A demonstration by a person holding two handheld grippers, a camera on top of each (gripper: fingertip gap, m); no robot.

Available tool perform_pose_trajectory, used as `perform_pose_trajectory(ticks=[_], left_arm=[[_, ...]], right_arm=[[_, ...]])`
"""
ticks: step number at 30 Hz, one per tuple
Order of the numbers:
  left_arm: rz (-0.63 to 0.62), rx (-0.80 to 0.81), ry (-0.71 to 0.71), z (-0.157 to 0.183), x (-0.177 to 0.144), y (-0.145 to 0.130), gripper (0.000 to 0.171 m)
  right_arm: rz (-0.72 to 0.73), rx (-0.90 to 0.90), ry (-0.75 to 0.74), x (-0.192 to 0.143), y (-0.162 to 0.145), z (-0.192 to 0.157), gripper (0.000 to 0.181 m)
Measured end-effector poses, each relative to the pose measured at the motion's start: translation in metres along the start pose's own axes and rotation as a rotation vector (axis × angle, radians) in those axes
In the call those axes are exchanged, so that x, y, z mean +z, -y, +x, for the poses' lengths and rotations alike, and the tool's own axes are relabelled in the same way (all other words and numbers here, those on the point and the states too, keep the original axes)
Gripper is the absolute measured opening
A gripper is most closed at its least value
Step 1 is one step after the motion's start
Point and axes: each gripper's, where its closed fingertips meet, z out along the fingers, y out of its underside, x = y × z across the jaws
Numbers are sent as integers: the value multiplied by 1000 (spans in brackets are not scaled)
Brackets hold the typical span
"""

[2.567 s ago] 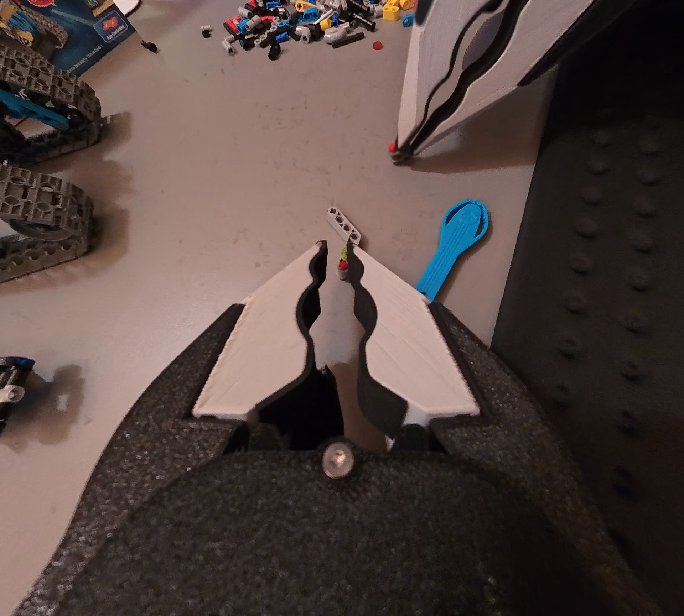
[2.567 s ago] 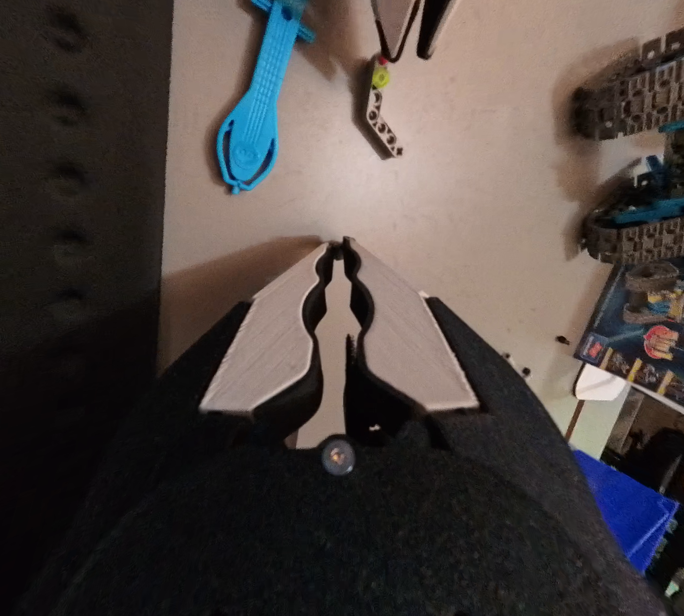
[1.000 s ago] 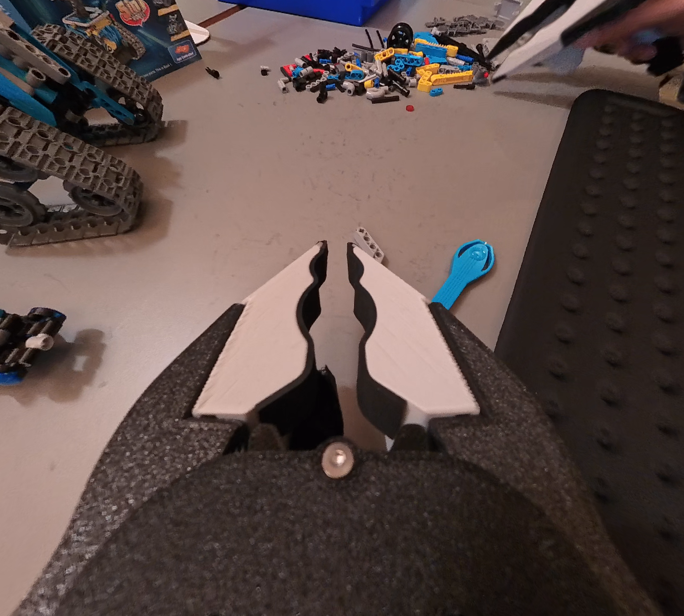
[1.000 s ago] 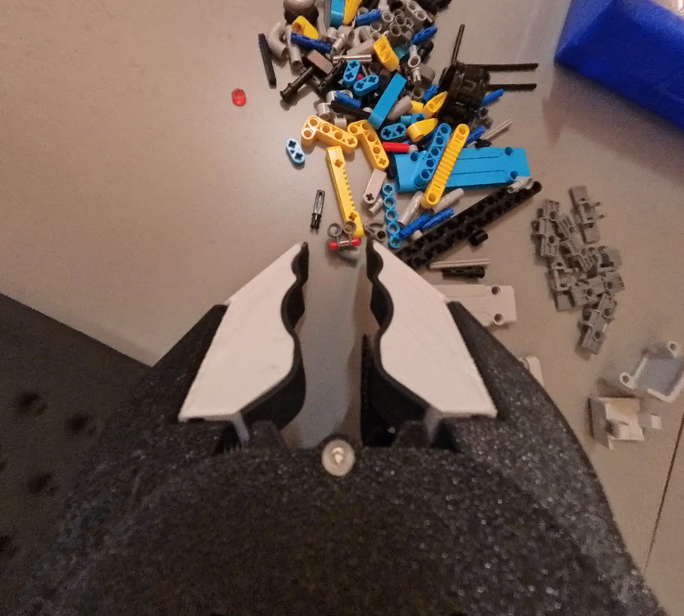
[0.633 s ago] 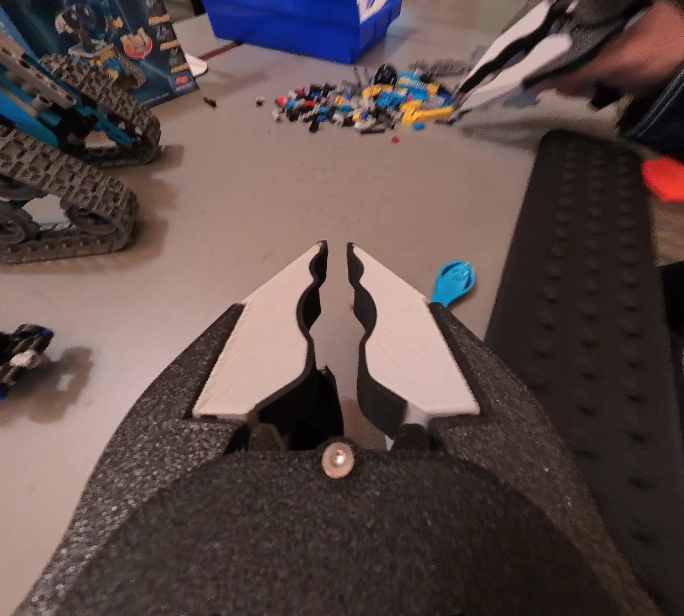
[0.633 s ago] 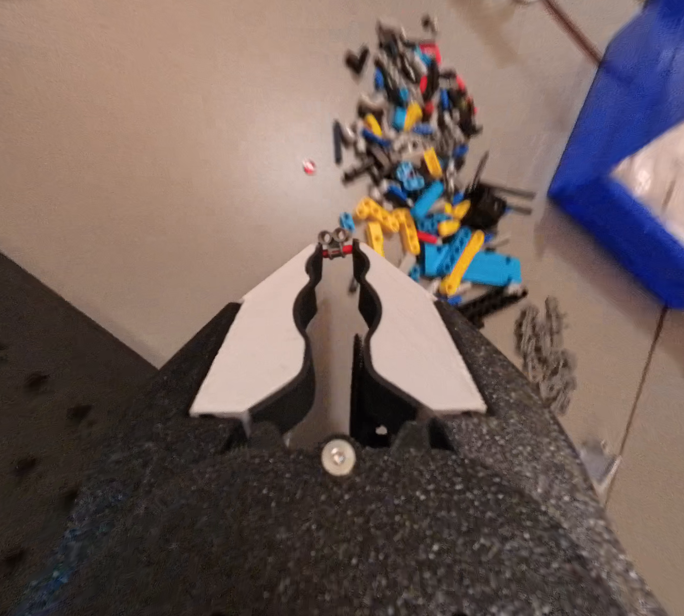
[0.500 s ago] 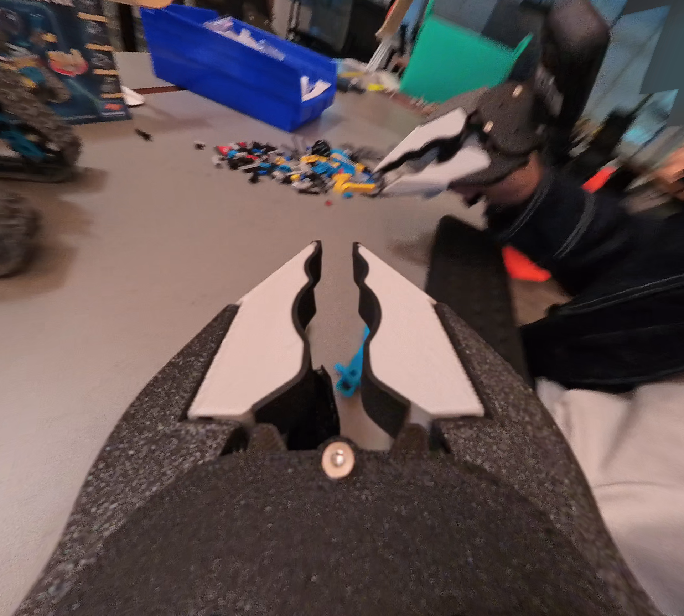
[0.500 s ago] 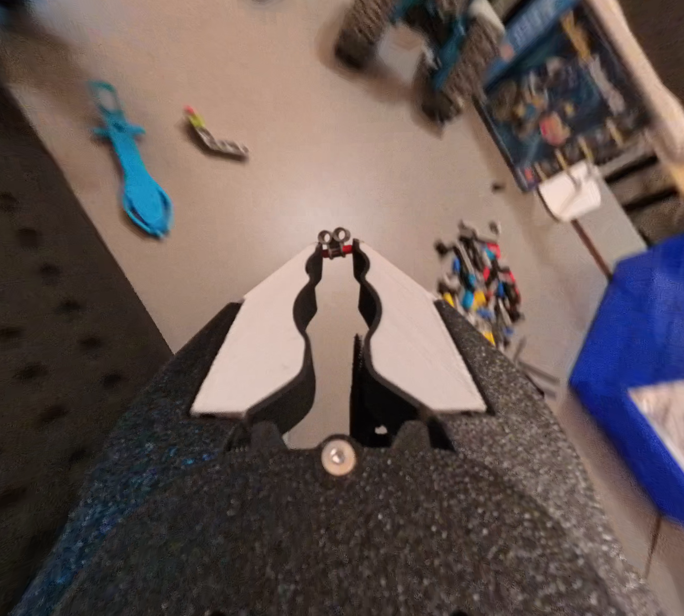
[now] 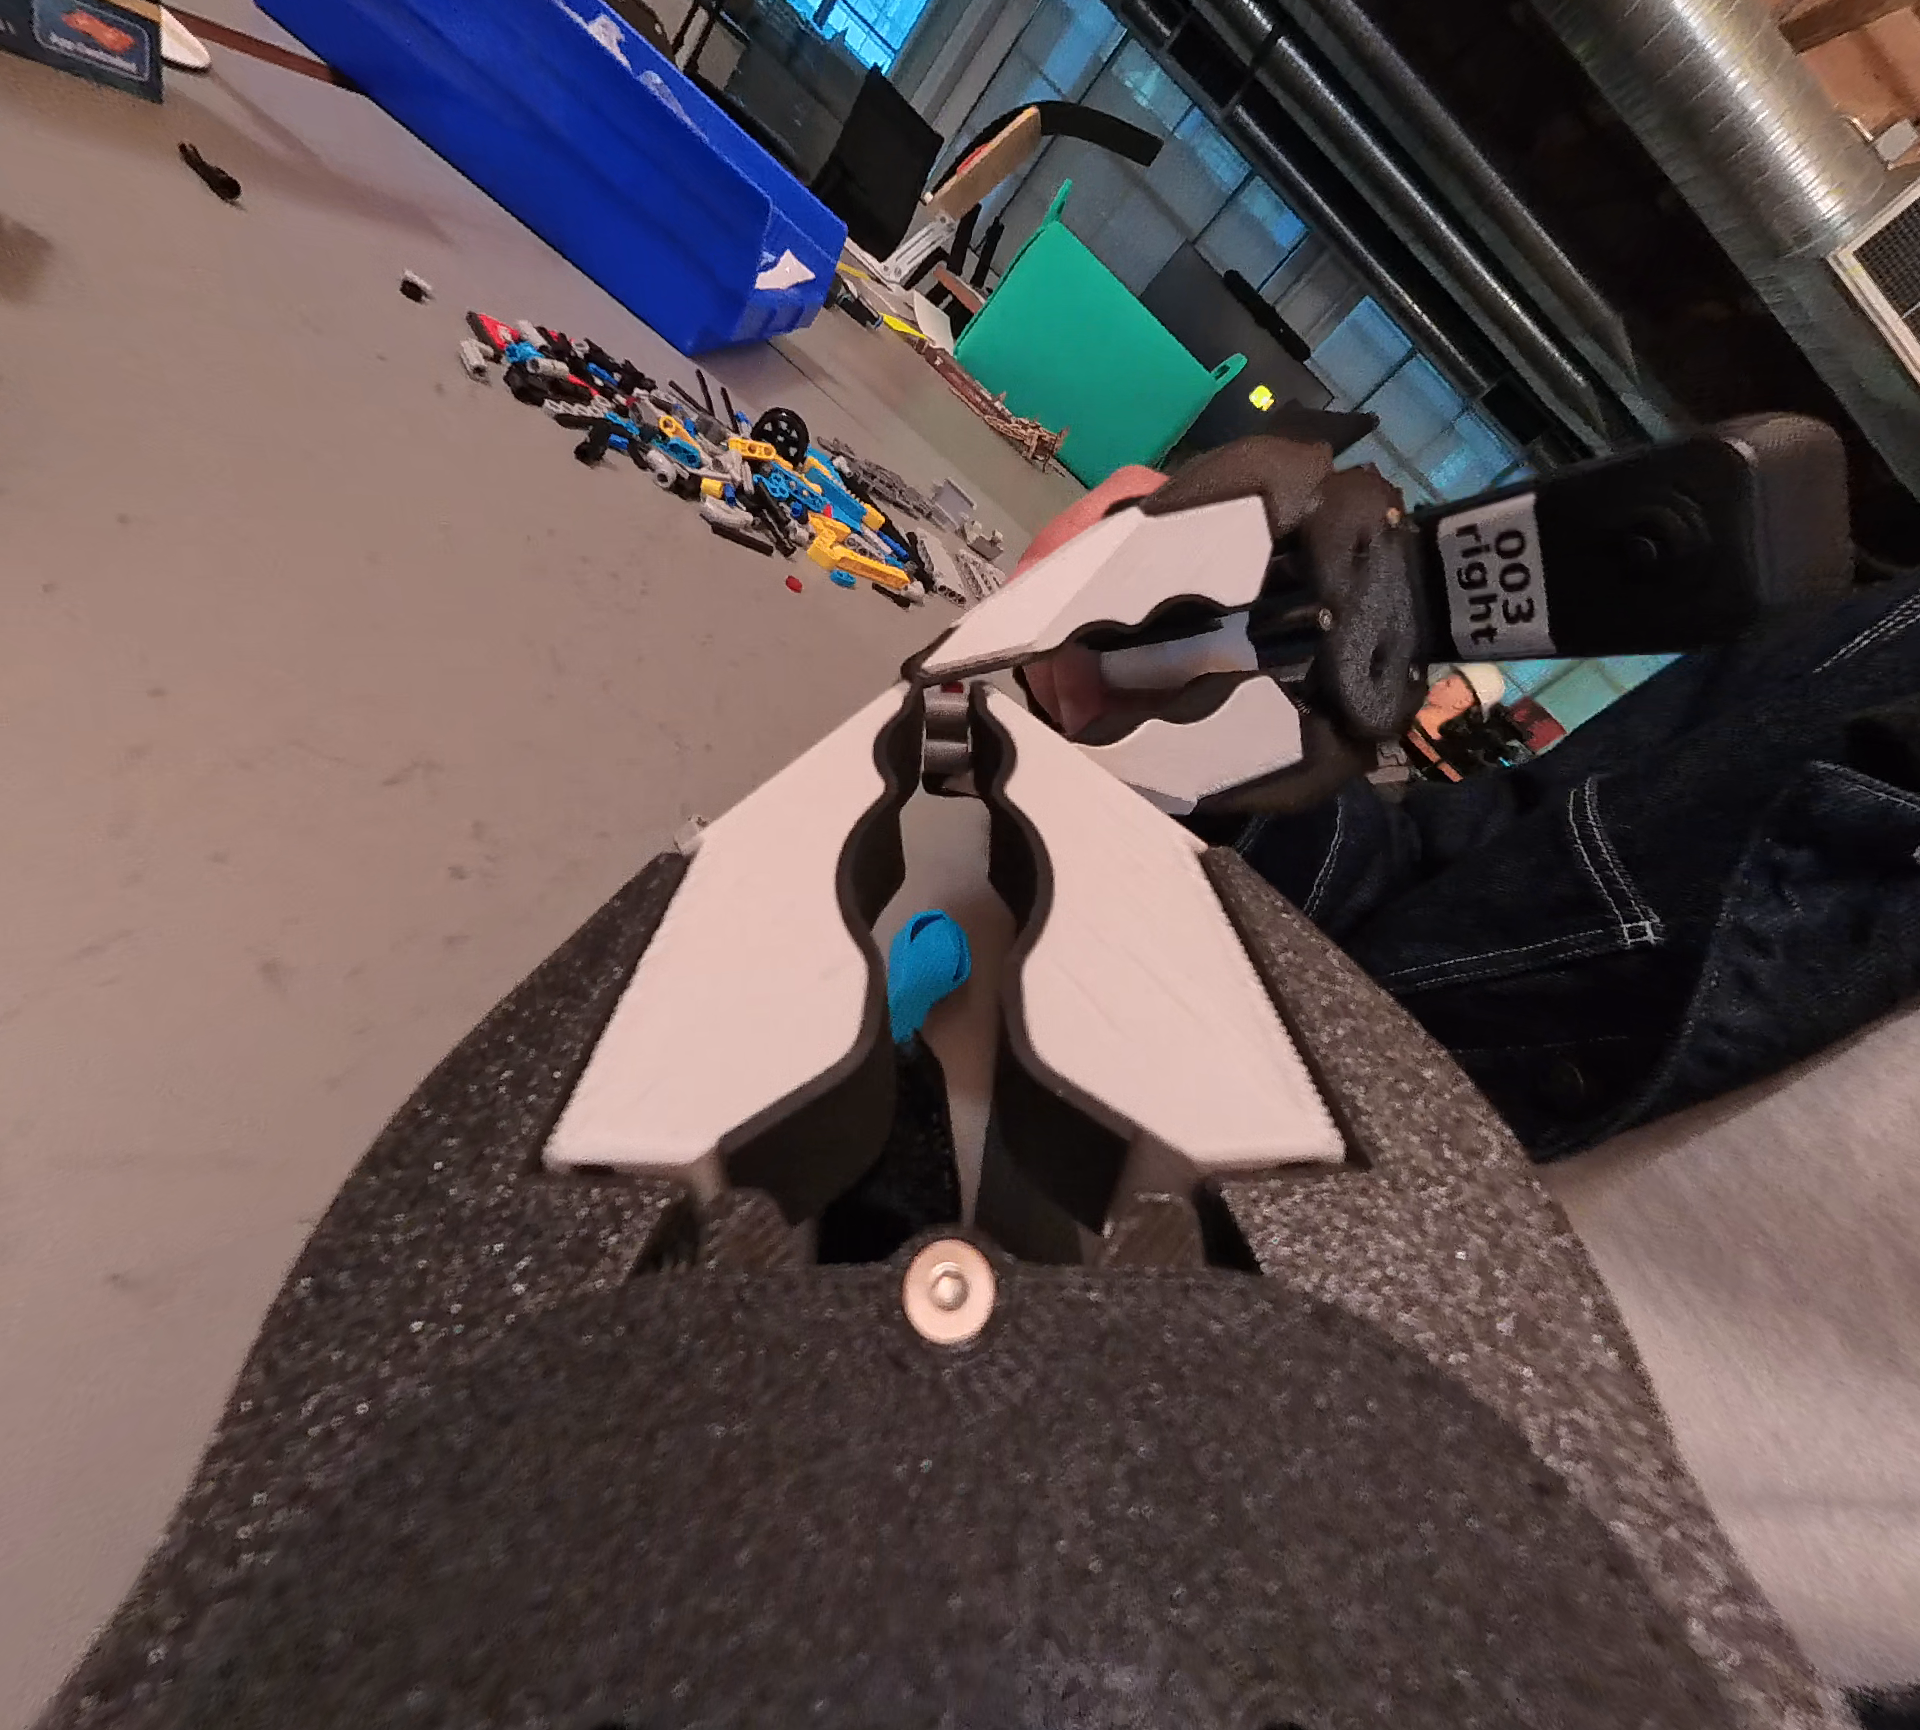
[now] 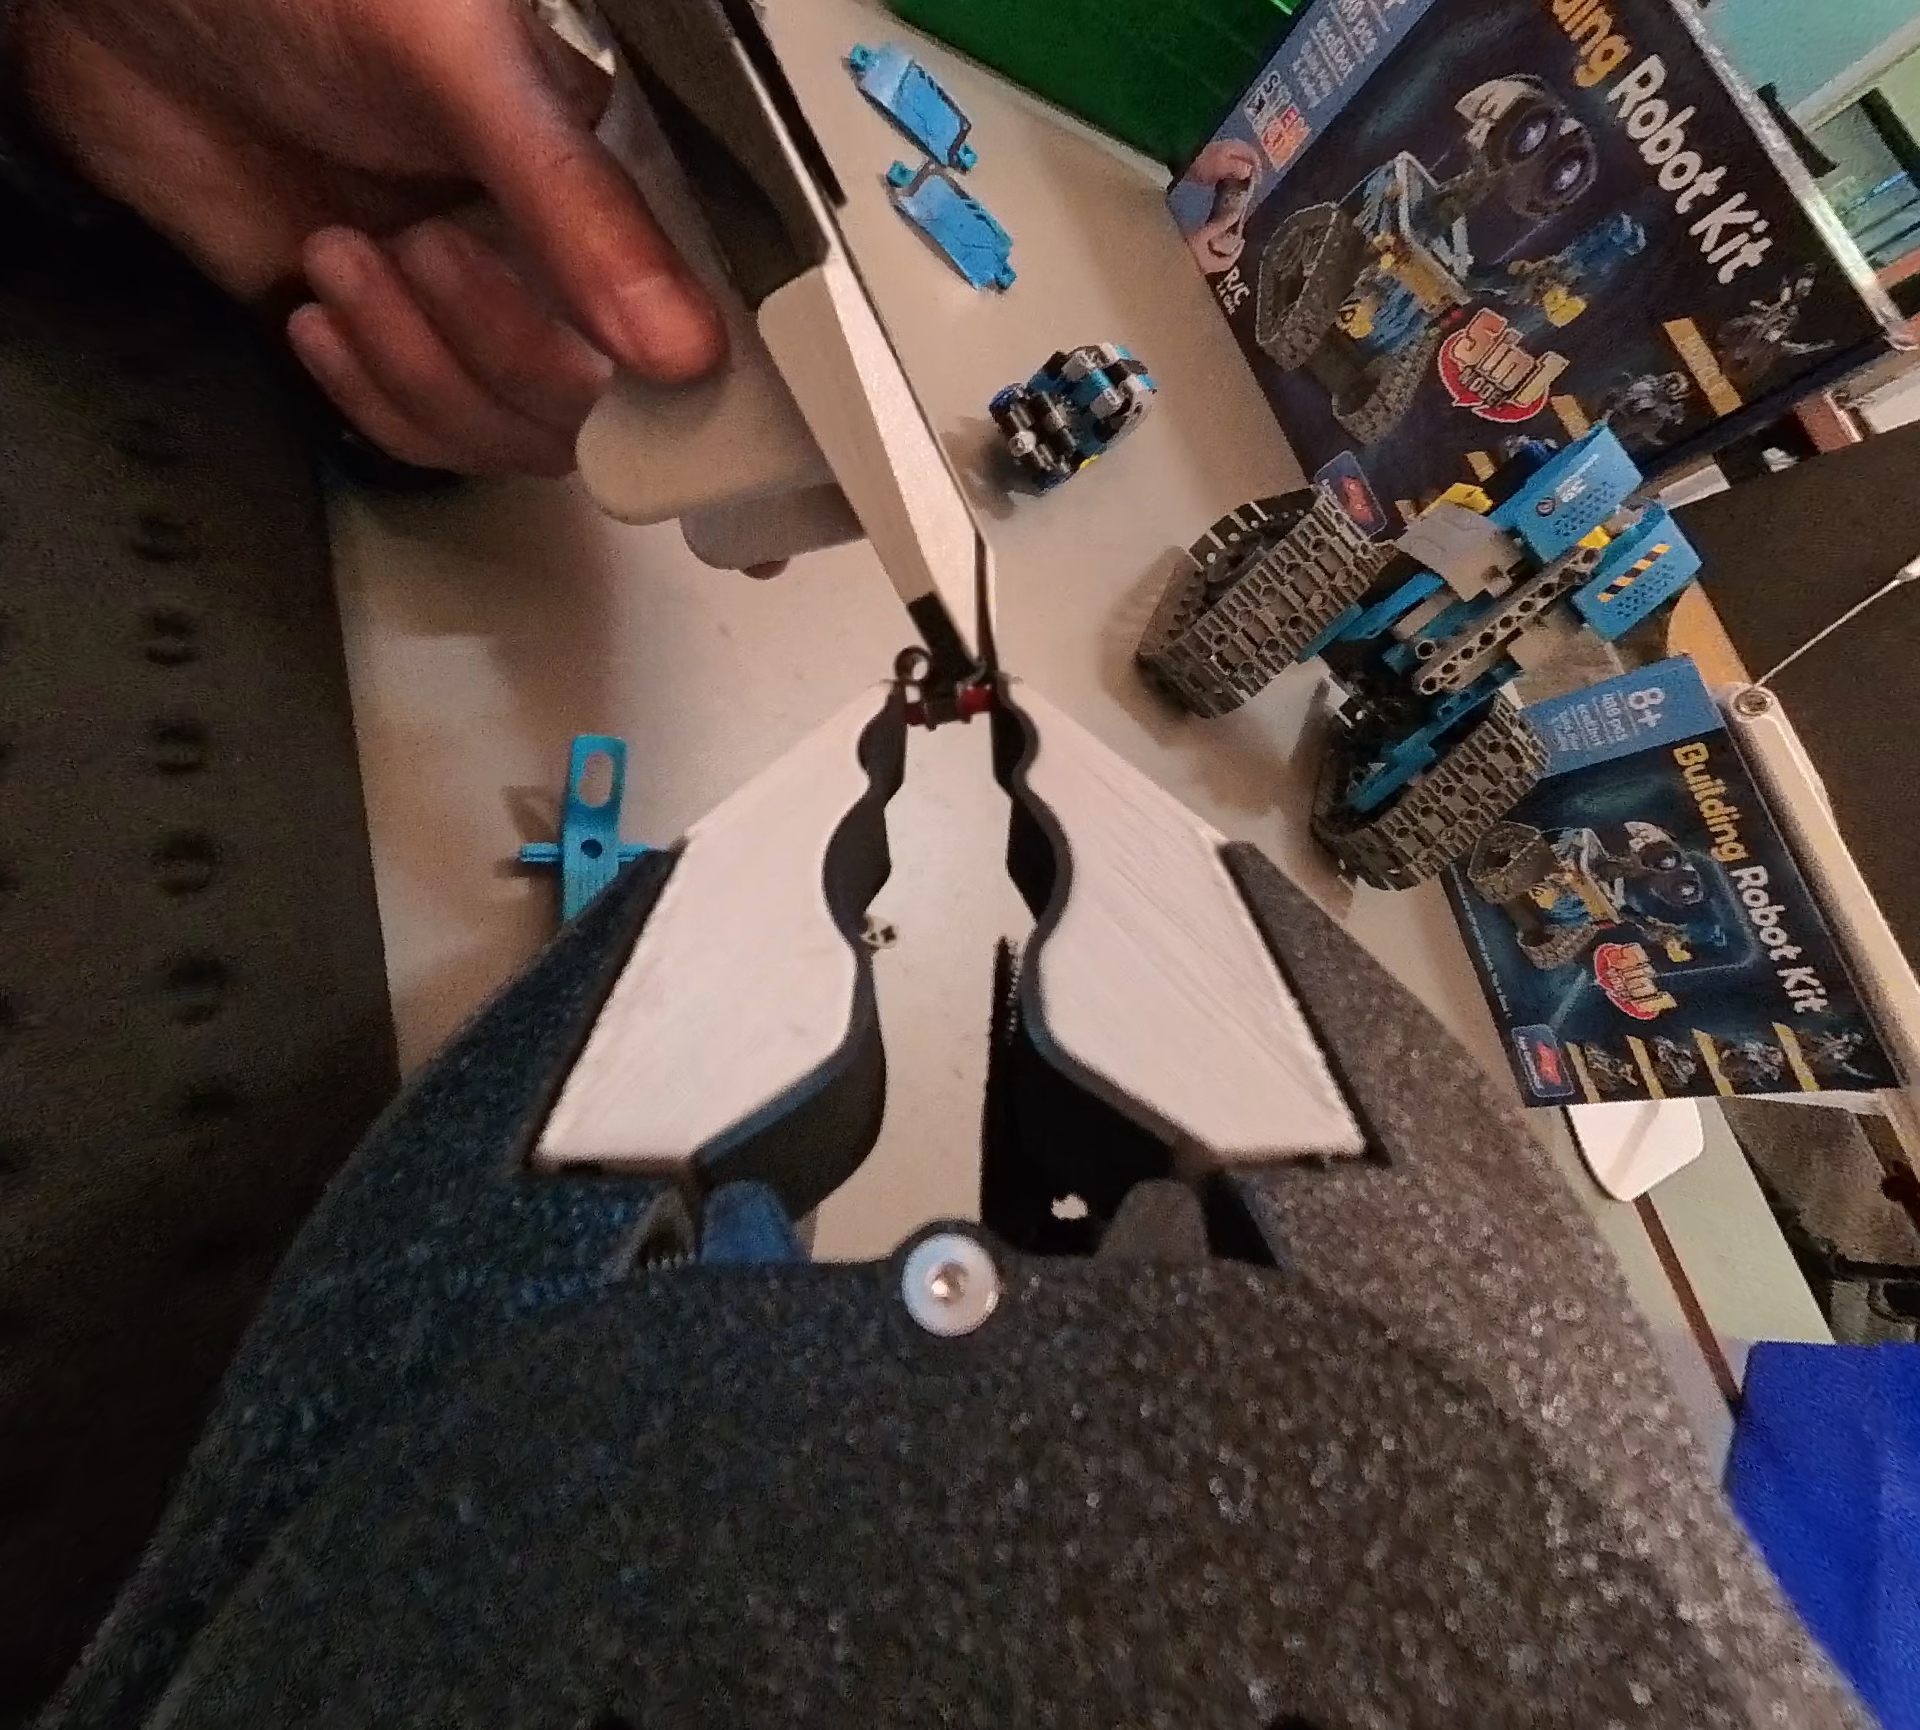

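A small connector piece with a red axle and dark grey rings (image 10: 940, 701) is sitting pinched between the tips of the right gripper (image 10: 943, 712), held up above the grey table (image 9: 312, 641); that claw's jaws are standing nearly closed, only the piece's width apart. The left gripper (image 9: 945, 724) is meeting it tip to tip, its own jaws drawn almost together on a dark ringed bit (image 9: 943, 730) that looks to be the same piece, though I cannot tell for certain. A person's hand (image 10: 343, 153) is squeezing the left gripper's handle. Below them a blue plastic tool (image 10: 587, 813) is lying on the table beside a black studded mat (image 10: 156, 745). Farther off, a pile of loose building pieces (image 9: 717, 475) is spreading before a blue bin (image 9: 520, 80). A tracked model robot (image 10: 1403, 641) is standing near two printed kit boxes (image 10: 1538, 153), with a small blue wheeled assembly (image 10: 1070, 413) nearby.
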Motion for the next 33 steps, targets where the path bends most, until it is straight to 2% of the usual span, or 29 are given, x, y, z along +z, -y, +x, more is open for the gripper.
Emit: perform_pose_trajectory(ticks=[2,6,10,17,21,23,33], left_arm=[[-18,-11,2,-1,2,-3,17],[-55,-33,-31,2,4,-8,7],[-92,-114,-72,1,4,-13,6],[-96,-158,-174,13,4,-12,6],[-100,-235,-175,5,1,-13,5],[-72,-276,-189,3,-3,-8,5],[-81,-272,-252,14,-3,-9,5]], right_arm=[[20,24,17,-1,2,-2,14],[16,-2,11,0,0,-4,14],[40,-55,-13,-1,-3,-6,14],[165,37,74,-12,3,-6,11],[204,54,98,-15,4,-10,7],[219,73,93,-19,4,-7,12],[203,64,56,-12,6,-8,14]])
